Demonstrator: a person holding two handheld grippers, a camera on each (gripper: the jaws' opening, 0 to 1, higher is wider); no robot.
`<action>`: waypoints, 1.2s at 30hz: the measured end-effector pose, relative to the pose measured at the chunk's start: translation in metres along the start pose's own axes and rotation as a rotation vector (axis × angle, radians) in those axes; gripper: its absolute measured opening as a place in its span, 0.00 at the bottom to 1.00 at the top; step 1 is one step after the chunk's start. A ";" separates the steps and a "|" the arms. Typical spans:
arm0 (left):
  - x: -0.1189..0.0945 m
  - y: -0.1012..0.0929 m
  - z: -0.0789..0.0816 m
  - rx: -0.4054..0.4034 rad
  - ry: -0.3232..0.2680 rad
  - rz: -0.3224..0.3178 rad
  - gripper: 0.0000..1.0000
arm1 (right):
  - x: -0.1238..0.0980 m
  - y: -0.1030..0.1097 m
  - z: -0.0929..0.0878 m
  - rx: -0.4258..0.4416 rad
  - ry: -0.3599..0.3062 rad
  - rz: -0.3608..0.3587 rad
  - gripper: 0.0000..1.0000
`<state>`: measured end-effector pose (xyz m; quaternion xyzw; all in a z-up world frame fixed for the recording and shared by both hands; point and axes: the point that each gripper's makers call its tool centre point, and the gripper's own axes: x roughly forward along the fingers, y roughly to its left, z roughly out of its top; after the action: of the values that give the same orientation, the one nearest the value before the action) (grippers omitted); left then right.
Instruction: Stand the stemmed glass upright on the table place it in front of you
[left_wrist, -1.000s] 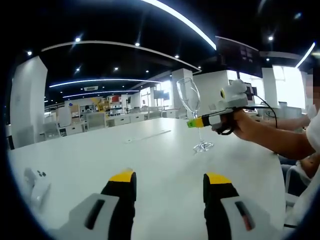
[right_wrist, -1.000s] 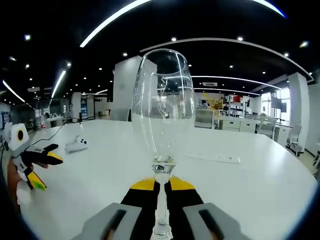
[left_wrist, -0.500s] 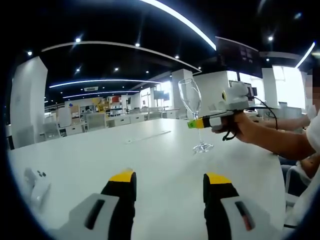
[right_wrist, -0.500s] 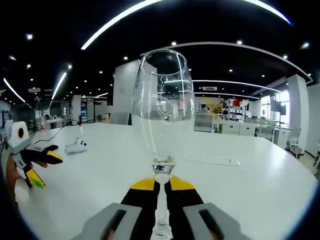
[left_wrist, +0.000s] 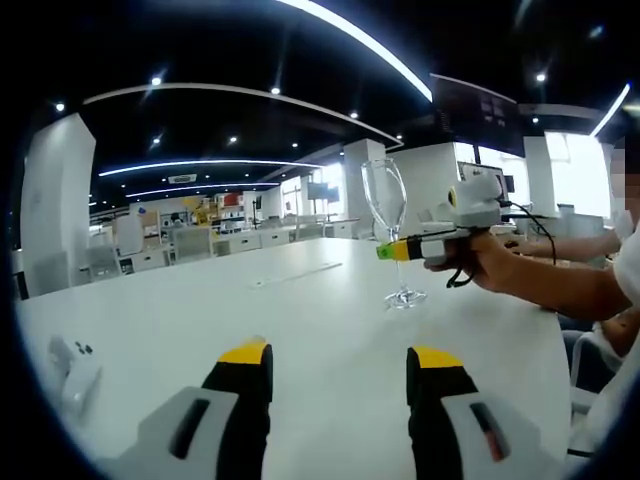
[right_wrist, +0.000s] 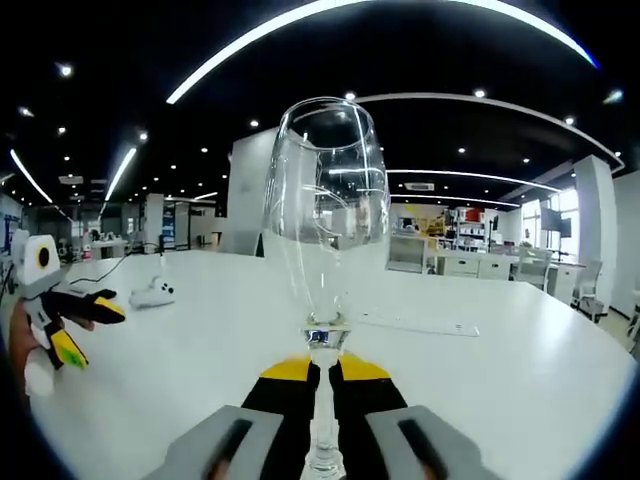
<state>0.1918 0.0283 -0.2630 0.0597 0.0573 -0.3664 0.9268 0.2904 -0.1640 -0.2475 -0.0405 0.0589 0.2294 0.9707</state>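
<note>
While the left tongs gape empty, the right tongs clamp the upright stemmed glass.

An open-plan office or lab hall: a long white table in front, rows of desks at twelve o'clock, white pillars, and a dark ceiling with curved light strips and spotlights.

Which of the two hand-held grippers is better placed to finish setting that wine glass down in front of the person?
The right gripper, most likely. It is already shut on the stem of the stemmed glass, which stands upright with its foot on the white table. The left gripper is open, well apart from the glass.
</note>
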 end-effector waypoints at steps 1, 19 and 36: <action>0.000 0.000 0.000 0.000 0.000 0.000 0.54 | 0.000 0.000 0.000 0.000 0.001 -0.001 0.10; -0.001 -0.001 0.000 0.002 -0.003 0.001 0.54 | -0.002 -0.003 -0.005 0.017 -0.031 -0.007 0.10; -0.002 0.000 0.000 0.001 -0.005 0.003 0.54 | -0.001 -0.002 -0.010 0.012 -0.018 0.001 0.10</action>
<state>0.1899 0.0297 -0.2622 0.0595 0.0549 -0.3652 0.9274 0.2894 -0.1673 -0.2568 -0.0328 0.0517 0.2299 0.9713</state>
